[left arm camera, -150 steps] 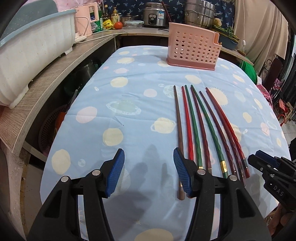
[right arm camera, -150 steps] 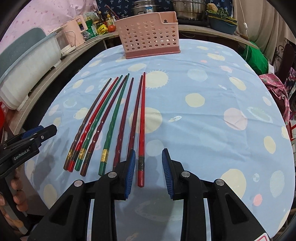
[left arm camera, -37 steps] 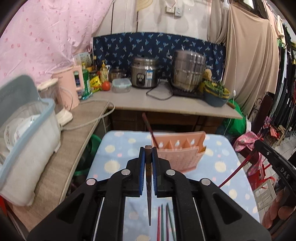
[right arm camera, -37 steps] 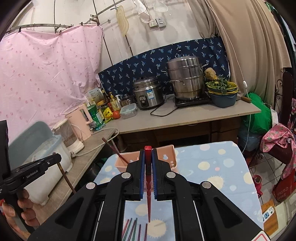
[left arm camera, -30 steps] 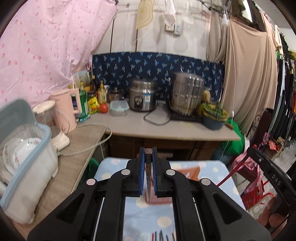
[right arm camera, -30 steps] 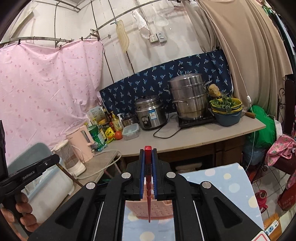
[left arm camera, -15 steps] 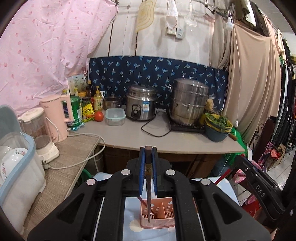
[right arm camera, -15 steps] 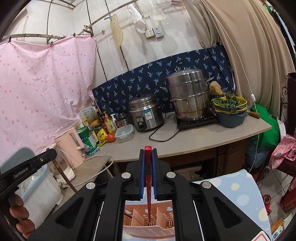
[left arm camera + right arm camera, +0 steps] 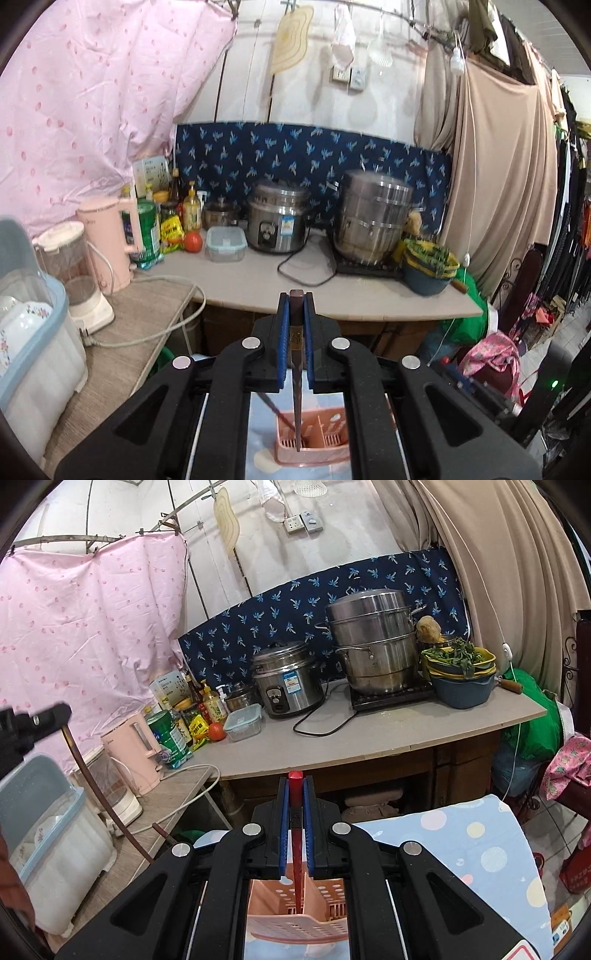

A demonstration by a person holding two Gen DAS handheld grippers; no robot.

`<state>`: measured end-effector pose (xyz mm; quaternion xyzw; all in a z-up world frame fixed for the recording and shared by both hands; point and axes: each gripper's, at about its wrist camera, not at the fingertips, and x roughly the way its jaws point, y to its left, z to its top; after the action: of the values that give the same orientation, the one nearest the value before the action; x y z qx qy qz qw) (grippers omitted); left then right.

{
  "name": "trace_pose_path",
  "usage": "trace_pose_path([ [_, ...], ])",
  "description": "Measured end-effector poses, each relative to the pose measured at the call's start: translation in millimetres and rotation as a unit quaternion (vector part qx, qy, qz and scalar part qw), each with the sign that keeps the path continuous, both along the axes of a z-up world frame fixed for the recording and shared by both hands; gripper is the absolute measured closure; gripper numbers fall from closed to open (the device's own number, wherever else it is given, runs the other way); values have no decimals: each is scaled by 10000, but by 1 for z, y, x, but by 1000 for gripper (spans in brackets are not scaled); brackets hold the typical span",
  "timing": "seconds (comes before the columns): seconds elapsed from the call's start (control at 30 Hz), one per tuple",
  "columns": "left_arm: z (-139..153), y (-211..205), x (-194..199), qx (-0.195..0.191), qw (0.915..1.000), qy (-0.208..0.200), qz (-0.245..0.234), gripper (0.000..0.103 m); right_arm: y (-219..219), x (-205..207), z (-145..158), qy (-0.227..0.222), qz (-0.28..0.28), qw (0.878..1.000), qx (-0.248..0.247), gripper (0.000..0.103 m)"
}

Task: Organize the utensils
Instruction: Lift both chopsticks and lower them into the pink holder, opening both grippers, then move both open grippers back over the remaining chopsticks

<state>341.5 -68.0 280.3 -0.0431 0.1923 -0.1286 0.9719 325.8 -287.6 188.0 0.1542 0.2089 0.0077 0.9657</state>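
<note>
In the left wrist view my left gripper (image 9: 295, 306) is shut on a brown chopstick (image 9: 296, 387) that hangs point down over the left end of the pink perforated basket (image 9: 321, 448). A dark chopstick (image 9: 275, 410) leans in that same end. My right gripper (image 9: 295, 786) is shut on a red chopstick (image 9: 296, 849), whose tip reaches into the pink basket (image 9: 280, 923) beside a divider. At the left edge of the right wrist view, the left gripper (image 9: 37, 720) shows with its brown chopstick (image 9: 99, 794) slanting down.
The basket stands on a table with a blue dotted cloth (image 9: 461, 834). Behind it a counter (image 9: 369, 738) carries a rice cooker (image 9: 288, 683), a steamer pot (image 9: 373, 646) and a pink kettle (image 9: 133, 753). A dish box (image 9: 55, 834) sits at the left.
Both grippers moved forward over the basket, the right one sinking. The basket now lies larger under both chopstick tips, and the red tip sits deeper in it.
</note>
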Motion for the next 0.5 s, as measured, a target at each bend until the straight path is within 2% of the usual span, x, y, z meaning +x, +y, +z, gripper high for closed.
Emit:
trace_pose_path([
  [0.1, 5, -3, 4, -42, 9999, -145, 7, 96, 0, 3, -3, 40, 10, 10000, -1, 96],
  [0.23, -18, -10, 21, 36, 10000, -40, 40, 96, 0, 6, -12, 161, 39, 9999, -3, 96],
  [0.4, -58, -14, 36, 114, 9992, 389, 50, 96, 3, 6, -23, 305, 114, 9995, -52, 96],
  [0.5, -73, -14, 37, 150, 9983, 568, 23, 96, 4, 5, -25, 361, 122, 9992, -84, 96],
])
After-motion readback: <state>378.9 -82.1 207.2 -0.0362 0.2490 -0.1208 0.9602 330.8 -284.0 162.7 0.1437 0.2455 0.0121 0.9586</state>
